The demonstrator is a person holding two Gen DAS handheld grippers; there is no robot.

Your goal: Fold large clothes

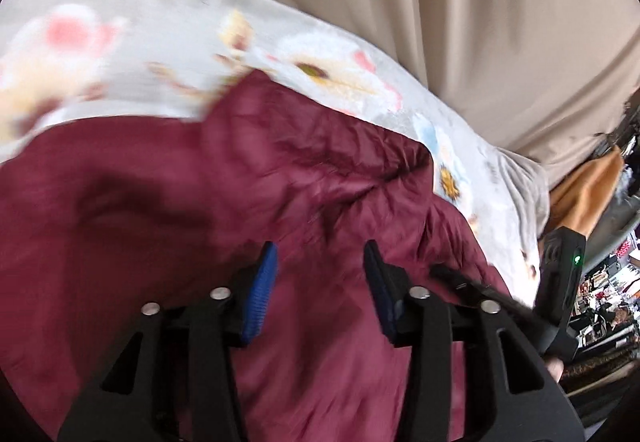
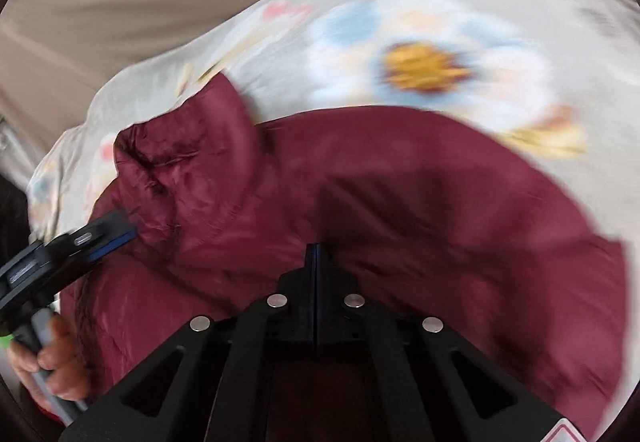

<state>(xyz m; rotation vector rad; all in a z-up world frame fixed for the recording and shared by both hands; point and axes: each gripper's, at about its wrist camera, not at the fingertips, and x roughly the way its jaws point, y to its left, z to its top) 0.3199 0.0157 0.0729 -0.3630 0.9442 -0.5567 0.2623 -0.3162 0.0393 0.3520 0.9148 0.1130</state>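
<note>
A dark red puffy jacket point(image 1: 224, 210) lies crumpled on a floral bedsheet point(image 1: 132, 54). My left gripper point(image 1: 320, 262) is open just above the jacket, its blue pads point(image 1: 262, 286) apart with red fabric showing between them. In the right wrist view the jacket point(image 2: 400, 194) fills the middle, a raised fold or collar point(image 2: 208, 146) at the left. My right gripper point(image 2: 317, 254) is shut, fingers pressed together over the jacket; whether fabric is pinched is hidden. The left gripper point(image 2: 108, 234) shows at the left of that view, touching the jacket's edge.
The floral sheet point(image 2: 420, 54) covers the bed around the jacket. A beige curtain point(image 1: 480, 22) hangs behind the bed. An orange cloth point(image 1: 588, 186) and cluttered items point(image 1: 608, 294) lie beyond the bed's right edge. The right gripper's body point(image 1: 560, 282) is close on the right.
</note>
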